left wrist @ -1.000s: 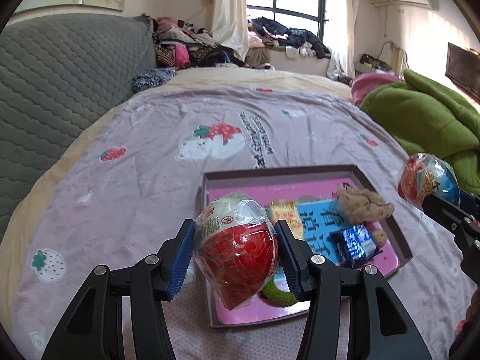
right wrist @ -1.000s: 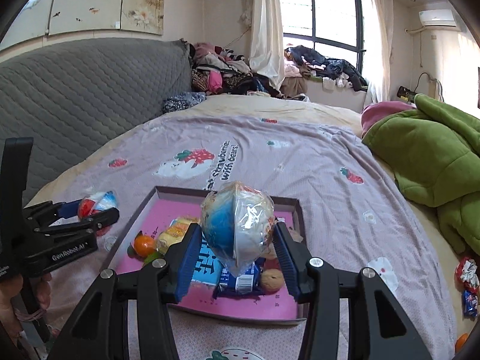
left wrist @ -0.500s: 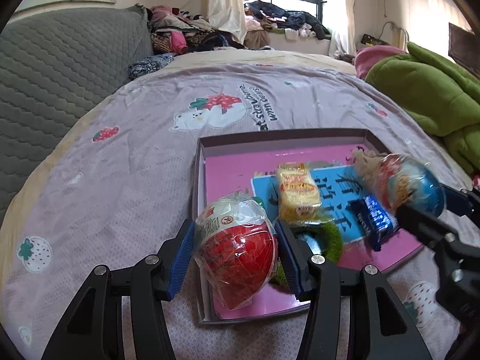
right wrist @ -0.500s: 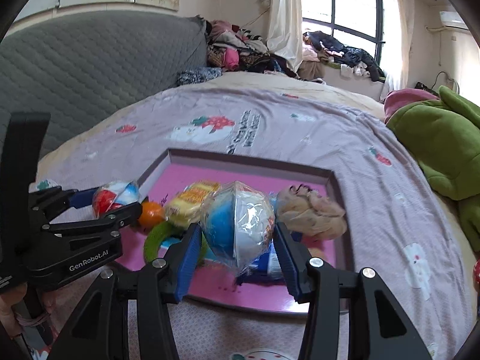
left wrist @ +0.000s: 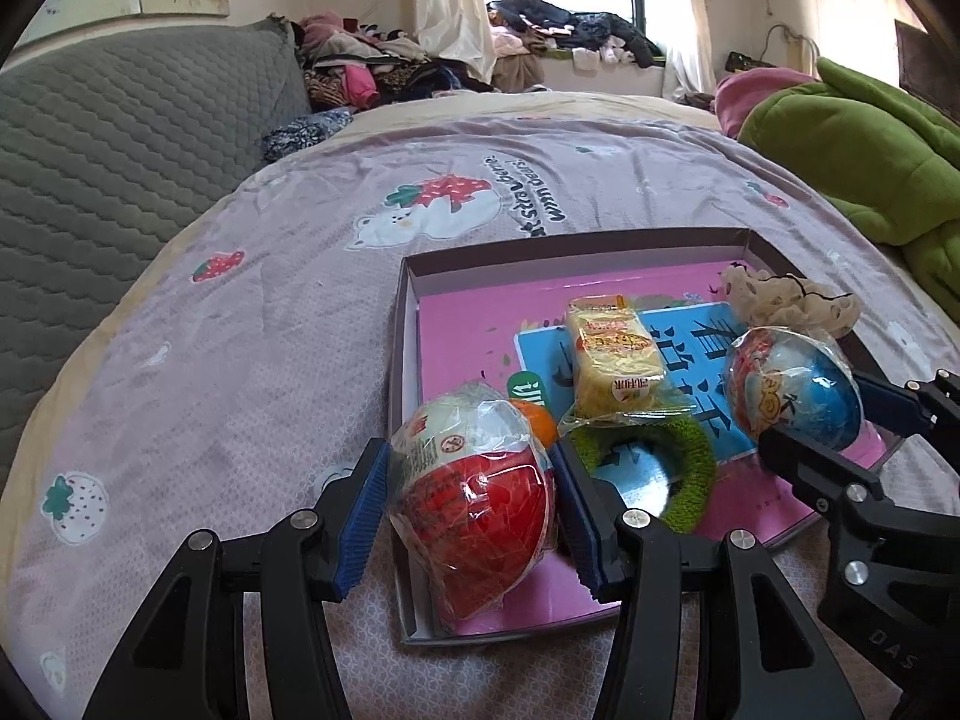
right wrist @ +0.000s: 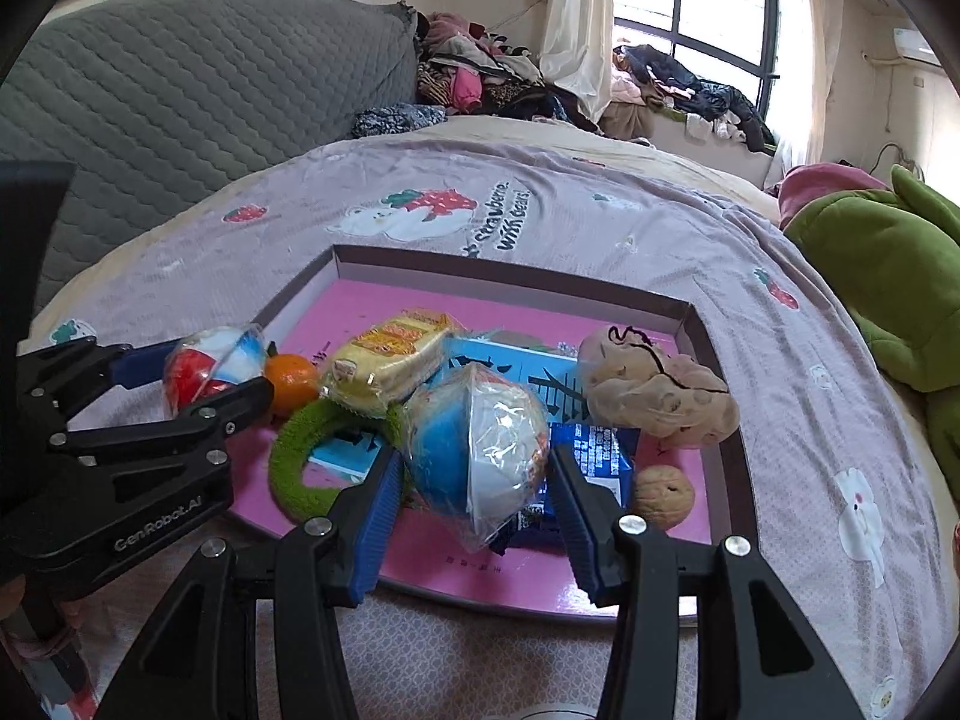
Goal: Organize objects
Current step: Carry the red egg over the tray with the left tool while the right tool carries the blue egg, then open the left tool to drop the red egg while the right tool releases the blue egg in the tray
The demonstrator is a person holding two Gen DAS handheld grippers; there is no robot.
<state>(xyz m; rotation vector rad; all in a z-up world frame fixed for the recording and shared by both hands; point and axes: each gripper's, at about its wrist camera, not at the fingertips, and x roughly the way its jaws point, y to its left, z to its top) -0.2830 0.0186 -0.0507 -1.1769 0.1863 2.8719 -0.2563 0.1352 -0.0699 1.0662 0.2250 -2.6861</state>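
Observation:
My left gripper [left wrist: 471,504] is shut on a red and white wrapped toy egg [left wrist: 474,498], held low over the near left corner of the pink tray [left wrist: 408,324]. My right gripper [right wrist: 474,480] is shut on a blue and white wrapped toy egg [right wrist: 480,450], held low over the tray's [right wrist: 708,354] near middle. Each gripper shows in the other view: the right gripper [left wrist: 804,414] with the blue egg [left wrist: 792,396], the left gripper [right wrist: 192,378] with the red egg [right wrist: 210,360].
In the tray lie a yellow snack pack [left wrist: 615,354], a green fuzzy ring [left wrist: 690,462], an orange [right wrist: 291,378], a beige scrunchie [right wrist: 654,396], a blue packet [right wrist: 594,450] and a walnut [right wrist: 663,492]. A green blanket [left wrist: 870,162] lies right. A grey headboard [left wrist: 120,138] stands left.
Both grippers have moved down and closer to the tray with their eggs still held. The tray and its contents look larger and nearer in both views.

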